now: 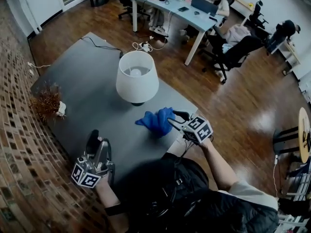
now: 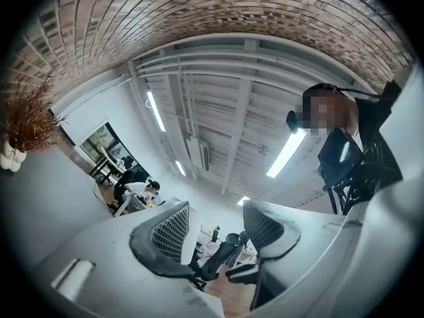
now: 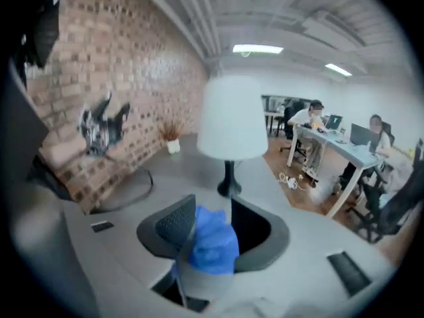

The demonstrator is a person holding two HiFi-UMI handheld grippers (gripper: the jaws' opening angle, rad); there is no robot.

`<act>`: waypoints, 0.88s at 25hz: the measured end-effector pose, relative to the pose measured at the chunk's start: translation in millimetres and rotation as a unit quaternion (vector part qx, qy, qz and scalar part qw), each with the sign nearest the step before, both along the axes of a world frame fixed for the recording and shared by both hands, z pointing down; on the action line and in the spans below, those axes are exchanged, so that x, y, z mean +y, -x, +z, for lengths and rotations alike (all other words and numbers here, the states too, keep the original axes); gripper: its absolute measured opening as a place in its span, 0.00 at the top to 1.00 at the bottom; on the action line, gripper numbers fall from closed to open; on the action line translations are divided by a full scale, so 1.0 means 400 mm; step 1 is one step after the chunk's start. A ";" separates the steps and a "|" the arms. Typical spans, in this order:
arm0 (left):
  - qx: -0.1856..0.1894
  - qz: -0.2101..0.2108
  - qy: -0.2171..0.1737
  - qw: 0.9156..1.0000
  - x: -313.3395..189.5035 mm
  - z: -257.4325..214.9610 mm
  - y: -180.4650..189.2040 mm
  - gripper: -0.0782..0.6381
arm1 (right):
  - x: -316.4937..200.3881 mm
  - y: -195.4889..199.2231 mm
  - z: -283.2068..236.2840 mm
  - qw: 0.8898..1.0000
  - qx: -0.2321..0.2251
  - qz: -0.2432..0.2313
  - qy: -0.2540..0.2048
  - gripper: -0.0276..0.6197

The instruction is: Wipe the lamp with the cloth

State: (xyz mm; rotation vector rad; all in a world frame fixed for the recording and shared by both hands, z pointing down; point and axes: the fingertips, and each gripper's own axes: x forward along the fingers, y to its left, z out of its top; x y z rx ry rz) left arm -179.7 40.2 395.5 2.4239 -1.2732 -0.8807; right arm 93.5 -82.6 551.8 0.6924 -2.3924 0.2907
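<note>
Between jaws of right gripper we see blue cloth, bunched, pinched firm, near lamp on grey table. Cloth soft, light: we judge deep pinch best. Lamp's shade likely thin, tippy: light strokes. Left gripper jaws apart, nothing between.

The lamp shade hides its stem and most of its base. Beside the lamp, one end of the blue cloth vanishes inside the right gripper. Items on the desk beyond the lamp are too small to tell.
</note>
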 end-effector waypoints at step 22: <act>-0.016 0.008 -0.028 0.999 0.030 -0.082 -0.031 0.55 | 0.014 0.095 -0.296 0.983 -0.170 -0.022 -0.071 0.73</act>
